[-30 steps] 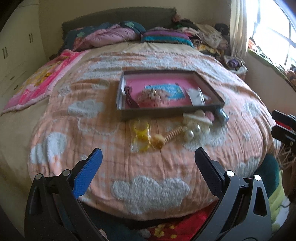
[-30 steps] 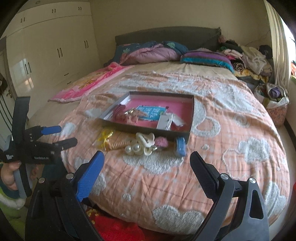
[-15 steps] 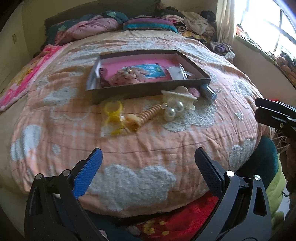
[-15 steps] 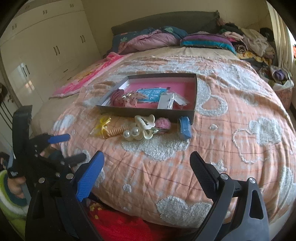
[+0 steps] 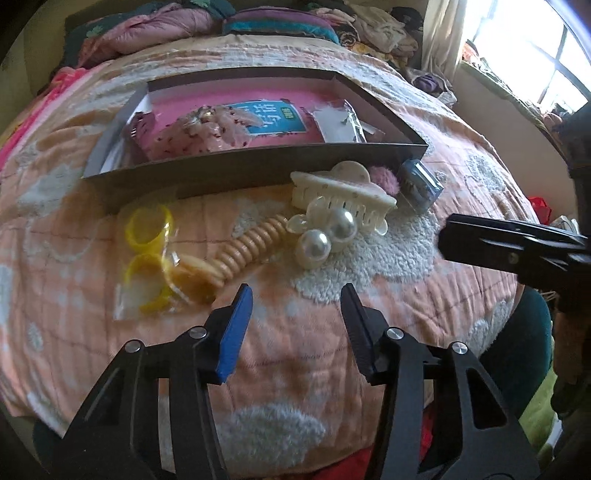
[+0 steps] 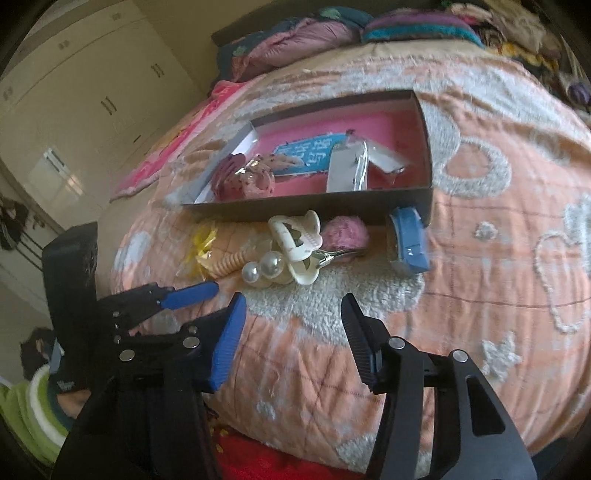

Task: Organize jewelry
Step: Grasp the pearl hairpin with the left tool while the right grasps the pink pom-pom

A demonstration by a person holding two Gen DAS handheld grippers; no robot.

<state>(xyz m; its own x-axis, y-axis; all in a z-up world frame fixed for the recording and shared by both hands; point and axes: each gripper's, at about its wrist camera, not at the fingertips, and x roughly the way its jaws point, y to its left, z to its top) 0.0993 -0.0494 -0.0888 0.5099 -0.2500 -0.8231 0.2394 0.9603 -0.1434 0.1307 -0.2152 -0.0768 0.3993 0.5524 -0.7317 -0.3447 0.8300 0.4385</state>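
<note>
A dark tray [image 5: 258, 168] with a pink floor lies on the bed; it also shows in the right wrist view [image 6: 317, 206]. In front of it lie yellow rings in a clear bag [image 5: 147, 254], a beige spiral hair tie [image 5: 247, 251], a pearl piece [image 5: 325, 240], a cream claw clip [image 5: 343, 192], a pink pompom clip [image 6: 345, 232] and a blue clip [image 6: 408, 243]. My left gripper [image 5: 295, 295] is open and empty just before the hair tie. My right gripper [image 6: 291, 302] is open and empty just before the pearl piece [image 6: 264, 267].
The tray holds a pink fabric piece [image 5: 195, 129], a blue card [image 5: 273, 116] and a silvery packet [image 5: 340, 123]. Pillows and clothes [image 5: 258, 22] pile at the bed's head. White wardrobes [image 6: 92, 92] stand left. The bed edge is right below both grippers.
Both grippers have moved forward and down toward the items in front of the tray. Their jaws have narrowed but stay open.
</note>
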